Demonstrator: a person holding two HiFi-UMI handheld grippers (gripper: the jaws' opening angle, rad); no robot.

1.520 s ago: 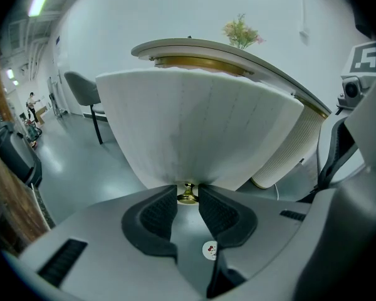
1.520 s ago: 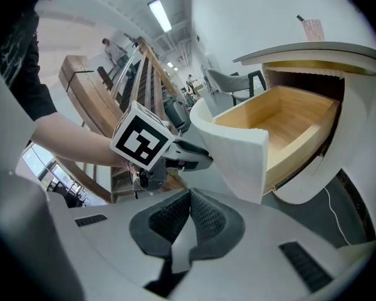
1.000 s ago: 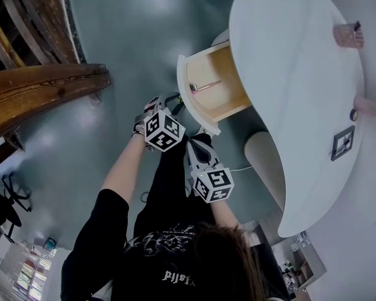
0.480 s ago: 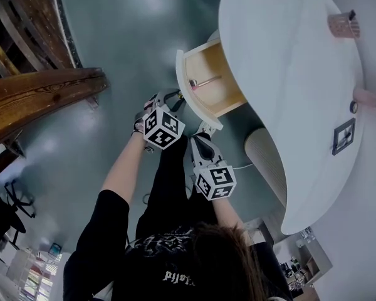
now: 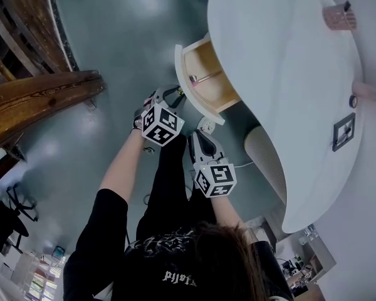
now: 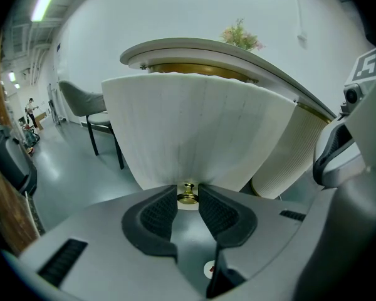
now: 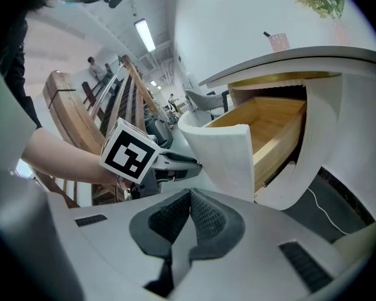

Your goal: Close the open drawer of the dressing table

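The white dressing table [image 5: 282, 74] has its wooden drawer [image 5: 208, 83] standing partly out. A small brass knob [image 6: 187, 192] sits low on the curved white drawer front [image 6: 194, 130]. My left gripper [image 6: 187, 198] is shut on that knob, one pad on each side of it. In the head view the left gripper [image 5: 174, 95] meets the drawer front [image 5: 182, 80] at its middle. My right gripper [image 7: 189, 200] is shut on nothing, its pads pressed together. It hovers just short of the drawer front's near corner [image 7: 224, 158], beside the left gripper [image 7: 175, 162].
A small pinkish item [image 5: 203, 78] lies inside the drawer. A ribbed white pedestal [image 5: 266, 162] stands under the table to the right. On top are a pink cup [image 5: 337, 17] and a small frame [image 5: 343, 132]. Dark wooden furniture [image 5: 37, 99] fills the left side.
The drawer has slid further in under the table top, so less of it shows. Both grippers have moved toward the table with it, the left one still on the knob.
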